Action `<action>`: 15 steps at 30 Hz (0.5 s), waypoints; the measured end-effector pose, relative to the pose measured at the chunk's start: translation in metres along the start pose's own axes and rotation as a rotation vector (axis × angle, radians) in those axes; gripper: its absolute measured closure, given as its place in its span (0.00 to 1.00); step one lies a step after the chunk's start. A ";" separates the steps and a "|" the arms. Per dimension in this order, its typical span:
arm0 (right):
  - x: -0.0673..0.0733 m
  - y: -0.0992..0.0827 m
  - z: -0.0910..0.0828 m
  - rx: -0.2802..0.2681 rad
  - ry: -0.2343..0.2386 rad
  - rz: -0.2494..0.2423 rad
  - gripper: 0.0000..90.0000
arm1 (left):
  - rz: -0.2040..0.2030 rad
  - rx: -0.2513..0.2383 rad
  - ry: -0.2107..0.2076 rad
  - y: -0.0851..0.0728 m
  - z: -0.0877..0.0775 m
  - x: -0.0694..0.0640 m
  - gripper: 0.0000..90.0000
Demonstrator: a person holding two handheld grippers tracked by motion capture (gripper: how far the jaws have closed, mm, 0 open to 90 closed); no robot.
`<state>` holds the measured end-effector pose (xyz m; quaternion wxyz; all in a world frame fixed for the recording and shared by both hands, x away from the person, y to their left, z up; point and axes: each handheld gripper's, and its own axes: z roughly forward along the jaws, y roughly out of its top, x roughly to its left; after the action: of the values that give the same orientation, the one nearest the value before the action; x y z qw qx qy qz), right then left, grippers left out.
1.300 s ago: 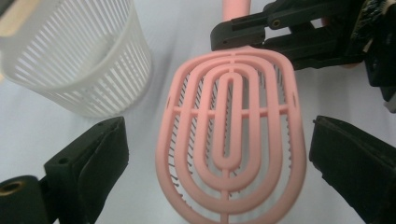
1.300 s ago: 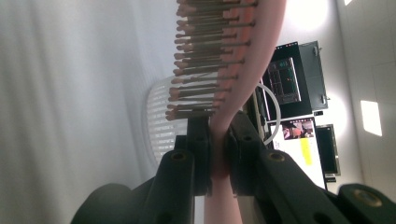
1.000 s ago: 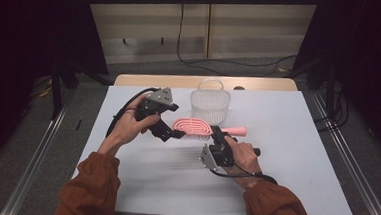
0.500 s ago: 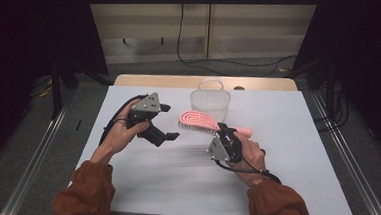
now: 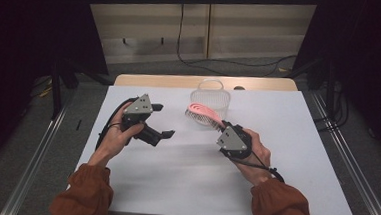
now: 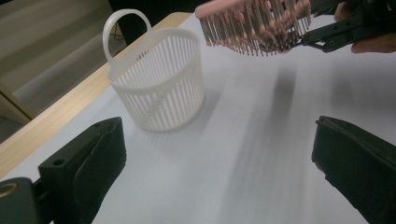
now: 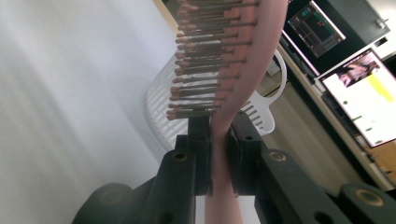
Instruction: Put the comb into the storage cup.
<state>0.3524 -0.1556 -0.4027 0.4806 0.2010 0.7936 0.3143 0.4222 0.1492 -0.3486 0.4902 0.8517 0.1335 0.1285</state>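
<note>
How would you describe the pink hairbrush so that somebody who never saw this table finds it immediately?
Start at the white table and go to the white slatted plastic basket with a hoop handle near its far edge. Just in front of the basket, the right claw holds the pink plastic hairbrush by its handle, lifted off the table. It is the one pink thing there, with rows of thin bristles.

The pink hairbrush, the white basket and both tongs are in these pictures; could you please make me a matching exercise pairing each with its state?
Things:
1. pink hairbrush
2. white basket
3. left tongs
4. right tongs

States:
A. open, nothing between the jaws
B. standing upright on the table
C. shut on a handle
D. held in the air, bristles pointing down

Pairs: 1-D, 2-B, 3-A, 4-C
</note>
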 end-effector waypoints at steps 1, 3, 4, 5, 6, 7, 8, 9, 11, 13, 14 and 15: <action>-0.002 -0.001 0.000 -0.002 0.012 0.025 0.90 | 0.000 -0.005 0.002 0.000 0.000 0.000 0.03; -0.006 -0.002 -0.001 -0.012 0.035 0.090 0.90 | 0.004 0.002 0.003 -0.002 0.001 -0.001 0.03; -0.007 -0.002 -0.001 -0.017 0.041 0.114 0.90 | -0.004 0.001 0.003 -0.002 0.002 -0.002 0.03; -0.009 -0.003 -0.001 -0.022 0.044 0.137 0.90 | 0.002 0.004 0.001 -0.003 0.002 -0.002 0.04; -0.011 -0.004 -0.001 -0.028 0.056 0.155 0.90 | 0.003 0.002 -0.001 -0.003 0.003 -0.002 0.04; -0.012 -0.004 -0.002 -0.038 0.062 0.184 0.90 | 0.001 0.000 0.002 -0.003 0.002 -0.001 0.04; -0.015 -0.005 -0.002 -0.044 0.070 0.207 0.90 | 0.000 -0.001 0.004 -0.004 0.002 -0.001 0.04; -0.017 -0.006 -0.003 -0.052 0.075 0.230 0.90 | -0.003 -0.004 0.004 -0.004 0.002 -0.001 0.04; -0.021 -0.007 -0.004 -0.073 0.098 0.283 0.90 | -0.013 -0.012 0.008 -0.005 0.002 -0.001 0.04; -0.023 -0.008 -0.005 -0.084 0.112 0.316 0.90 | -0.017 -0.018 0.010 -0.006 0.003 -0.001 0.04; -0.024 -0.009 -0.005 -0.095 0.126 0.345 0.90 | -0.024 -0.033 0.004 -0.006 0.003 -0.001 0.04; -0.025 -0.009 -0.005 -0.102 0.131 0.352 0.90 | -0.028 -0.044 -0.001 -0.007 0.003 -0.001 0.04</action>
<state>0.3591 -0.1787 -0.3914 0.3751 0.2913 0.7589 0.4456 0.4218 0.1495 -0.3565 0.5108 0.8387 0.1422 0.1241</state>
